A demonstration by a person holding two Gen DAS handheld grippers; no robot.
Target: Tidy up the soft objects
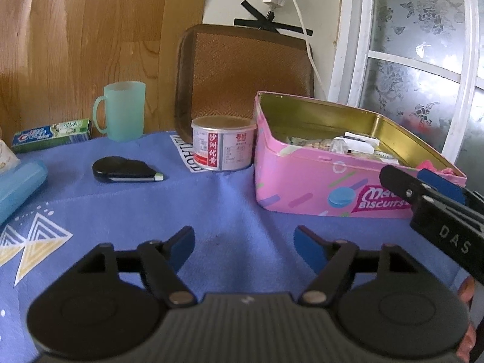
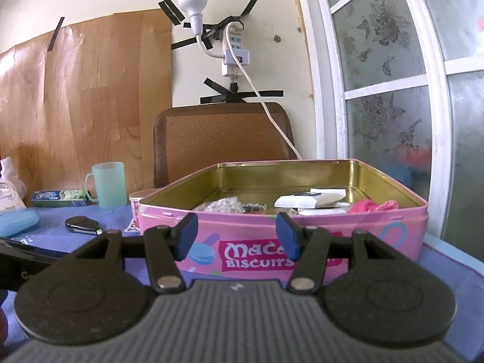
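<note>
Left wrist view: left gripper (image 1: 244,242) tilts down over blue cloth (image 1: 230,199), jaws apart, empty. Right gripper (image 2: 236,236), lower centre, faces the open pink biscuit tin (image 2: 317,242) almost level, jaws apart, empty.

We hold the left tool (image 1: 244,243) tilted downward, its blue pads (image 1: 183,246) spread apart with nothing between them. Our right tool (image 2: 236,236) points nearly level, jaws parted and empty.

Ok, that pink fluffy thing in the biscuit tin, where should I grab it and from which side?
Probably from above: the pink fluffy thing lies low inside the open biscuit tin, near its front right corner, so the walls block any sideways approach. Pinch its raised bunched middle with the open right gripper.
</note>
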